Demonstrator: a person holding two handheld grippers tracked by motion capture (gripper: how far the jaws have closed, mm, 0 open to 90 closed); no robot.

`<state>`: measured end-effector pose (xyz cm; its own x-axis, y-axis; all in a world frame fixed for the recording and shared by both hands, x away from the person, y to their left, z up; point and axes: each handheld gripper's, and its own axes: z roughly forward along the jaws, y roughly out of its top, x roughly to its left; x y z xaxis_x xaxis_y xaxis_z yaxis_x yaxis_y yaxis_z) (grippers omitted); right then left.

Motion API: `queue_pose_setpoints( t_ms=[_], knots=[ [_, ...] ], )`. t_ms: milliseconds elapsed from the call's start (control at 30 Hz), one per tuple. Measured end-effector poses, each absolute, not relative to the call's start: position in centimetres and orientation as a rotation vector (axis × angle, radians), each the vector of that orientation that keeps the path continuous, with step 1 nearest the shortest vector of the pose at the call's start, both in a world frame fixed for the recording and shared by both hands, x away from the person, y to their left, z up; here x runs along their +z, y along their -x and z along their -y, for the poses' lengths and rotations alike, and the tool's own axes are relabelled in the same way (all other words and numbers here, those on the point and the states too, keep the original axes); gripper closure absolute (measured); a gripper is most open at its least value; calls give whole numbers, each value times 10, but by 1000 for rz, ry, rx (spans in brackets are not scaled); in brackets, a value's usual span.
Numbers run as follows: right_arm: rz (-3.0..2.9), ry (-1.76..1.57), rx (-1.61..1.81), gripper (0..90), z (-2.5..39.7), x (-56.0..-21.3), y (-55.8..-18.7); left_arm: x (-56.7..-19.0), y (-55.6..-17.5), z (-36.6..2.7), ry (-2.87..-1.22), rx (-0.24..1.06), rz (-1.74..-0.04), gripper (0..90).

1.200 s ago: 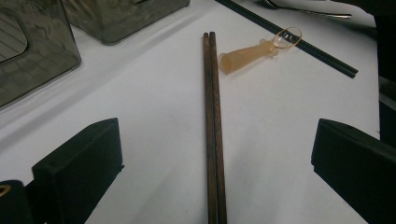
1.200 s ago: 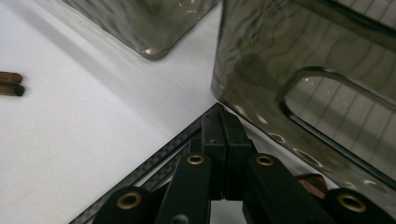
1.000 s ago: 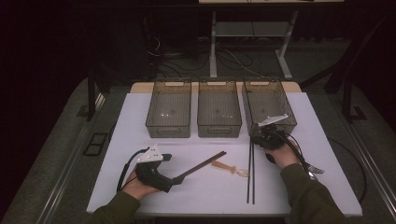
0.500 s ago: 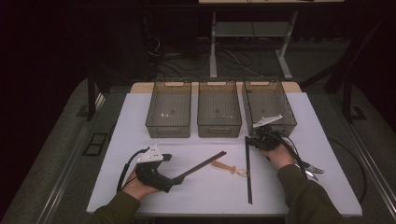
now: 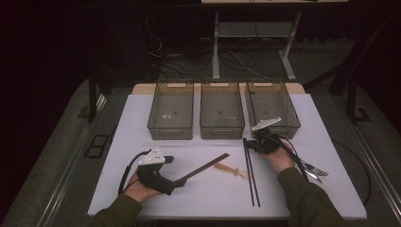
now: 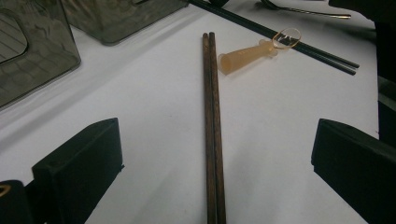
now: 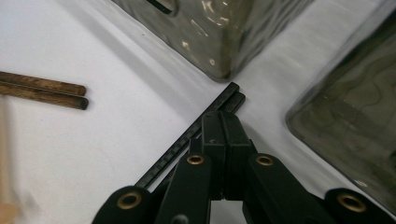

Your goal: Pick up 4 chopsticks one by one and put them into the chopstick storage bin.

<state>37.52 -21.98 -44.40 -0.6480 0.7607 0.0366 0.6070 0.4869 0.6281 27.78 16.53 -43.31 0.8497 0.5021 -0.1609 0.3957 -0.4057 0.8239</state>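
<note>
Black chopsticks swung straighter, R hand-held gripper clamped over far ends.

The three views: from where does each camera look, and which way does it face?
High view: above the person's side, facing forward and down on the table; both forearms show.
Left gripper view: on the left claw, along its open jaws at the brown chopsticks.
Right gripper view: on the right claw, shut over the black chopsticks.
All share the brown chopsticks.
</note>
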Motion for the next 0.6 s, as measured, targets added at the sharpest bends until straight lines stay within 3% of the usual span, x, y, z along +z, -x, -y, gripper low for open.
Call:
queue_pose_setpoints(
  t_ms=[333, 600],
  knots=[
    [-2466, -1168, 920, 894, 222, -435, -370, -433, -278, -166, -2044, 139, -659, 9],
    [-2486, -1100, 1029, 894, 234, -413, -334, -433, -277, -166, -2047, 140, -656, 9]
  ],
)
